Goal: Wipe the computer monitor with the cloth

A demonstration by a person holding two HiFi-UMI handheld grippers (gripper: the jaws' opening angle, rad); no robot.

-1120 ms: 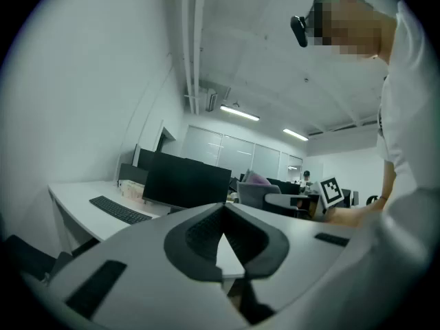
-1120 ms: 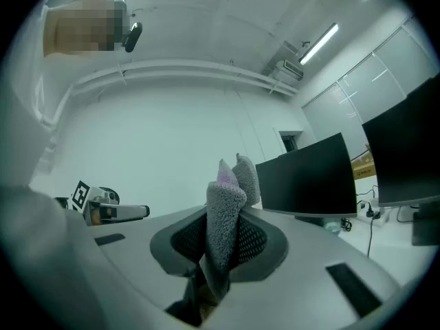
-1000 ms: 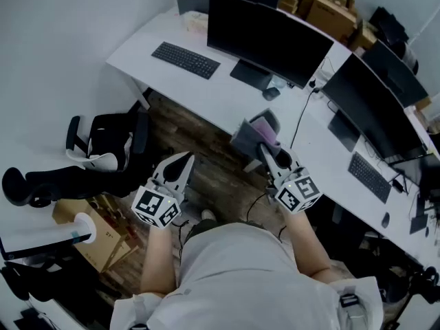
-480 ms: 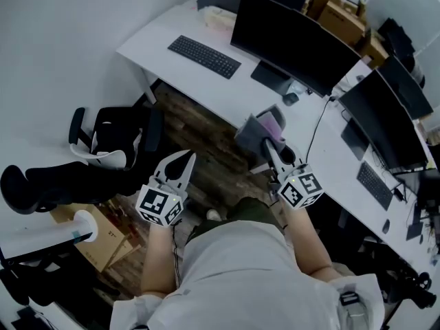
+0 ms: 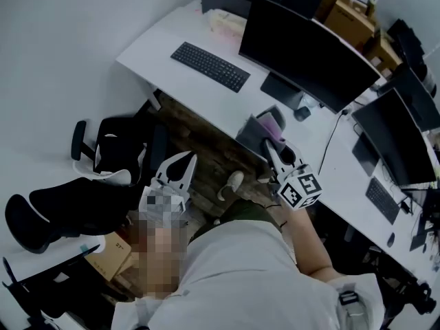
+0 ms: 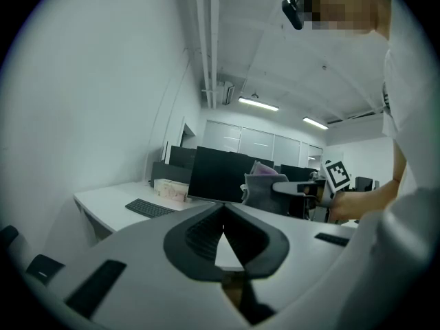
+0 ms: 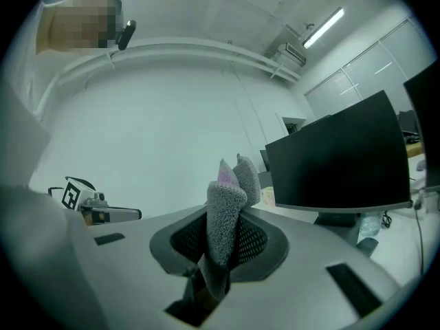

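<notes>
The dark computer monitor [image 5: 302, 50] stands on the white desk [image 5: 158, 47], ahead of both grippers. My right gripper [image 5: 269, 146] is shut on a folded grey cloth with a pink edge [image 5: 263, 130], held over the desk's front edge and short of the screen. In the right gripper view the cloth [image 7: 223, 215] sticks up between the jaws of the right gripper [image 7: 225, 236], with the monitor [image 7: 337, 157] to the right. My left gripper [image 5: 184, 160] hangs over the floor, jaws together and holding nothing; the left gripper [image 6: 222, 210] faces the monitor [image 6: 216, 174].
A black keyboard [image 5: 210, 66] lies left of the monitor, a tissue box [image 5: 227, 23] behind it. A second monitor [image 5: 395, 139] and keyboard sit on the desk's right wing. A black office chair [image 5: 113, 146] lies at left. Cardboard boxes [image 5: 361, 16] stand behind. A shoe [image 5: 230, 184] shows below.
The person has stepped toward the desk, so the monitor and keyboard sit nearer the grippers. A shoe has come into view. Both grippers keep the same pose and hold.
</notes>
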